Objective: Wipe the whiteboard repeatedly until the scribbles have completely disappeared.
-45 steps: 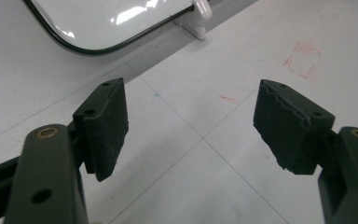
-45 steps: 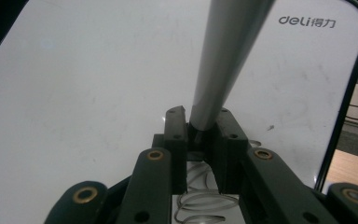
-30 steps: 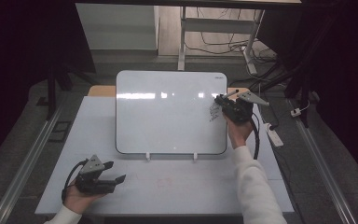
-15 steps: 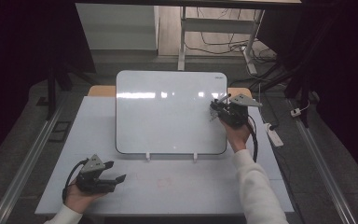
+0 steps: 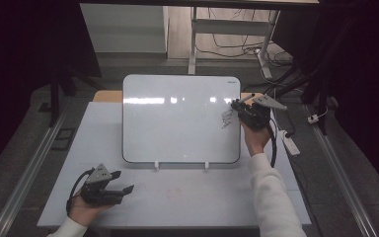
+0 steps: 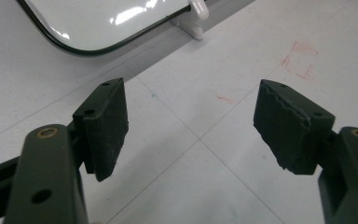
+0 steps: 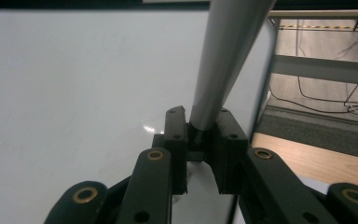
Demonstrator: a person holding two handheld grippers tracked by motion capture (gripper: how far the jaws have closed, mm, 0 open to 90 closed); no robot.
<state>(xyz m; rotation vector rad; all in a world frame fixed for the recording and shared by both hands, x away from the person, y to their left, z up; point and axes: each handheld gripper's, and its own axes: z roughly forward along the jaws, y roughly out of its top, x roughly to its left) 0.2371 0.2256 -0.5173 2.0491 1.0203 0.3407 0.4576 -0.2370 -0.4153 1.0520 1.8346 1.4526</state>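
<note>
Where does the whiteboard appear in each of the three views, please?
High view: the whiteboard stands at the centre of the table, with faint marks near its right edge.
Left gripper view: only its lower corner is seen, at the top left, beyond the open tool.
Right gripper view: its white surface covers the left and middle, behind the grey marker.
Shared landmark: the board's dark rounded border.

Cables (image 5: 237,47) trail across the wooden floor (image 5: 227,29) behind the table (image 5: 202,197).
</note>
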